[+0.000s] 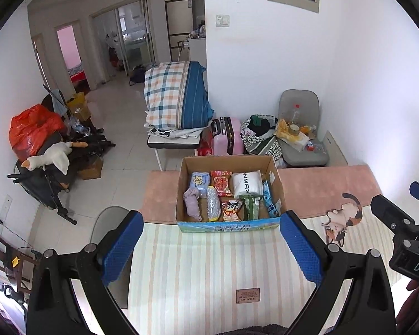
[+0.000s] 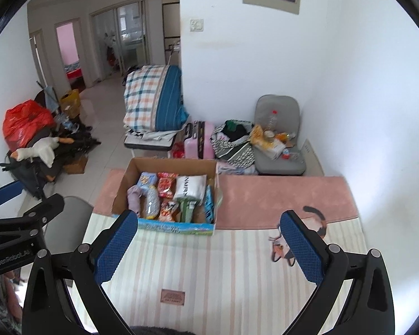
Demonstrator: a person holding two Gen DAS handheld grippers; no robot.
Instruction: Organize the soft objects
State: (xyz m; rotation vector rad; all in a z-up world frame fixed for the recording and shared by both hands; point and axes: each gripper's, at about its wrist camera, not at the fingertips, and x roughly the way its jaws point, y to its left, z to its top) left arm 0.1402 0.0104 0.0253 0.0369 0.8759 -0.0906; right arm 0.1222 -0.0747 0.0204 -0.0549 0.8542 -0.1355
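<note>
A cardboard box stands on the table where the striped mat meets the pink cloth. Inside lie a lilac cloth, a white soft pack, snack bags, bubble wrap and other packets. My left gripper is open and empty, held above the mat in front of the box. My right gripper is open and empty, right of the box's front. A cat-shaped coaster lies on the mat.
Behind the table stand a grey chair with clutter, a pink suitcase and a folded plaid quilt on a bench. At left are a plush goose and a red bag.
</note>
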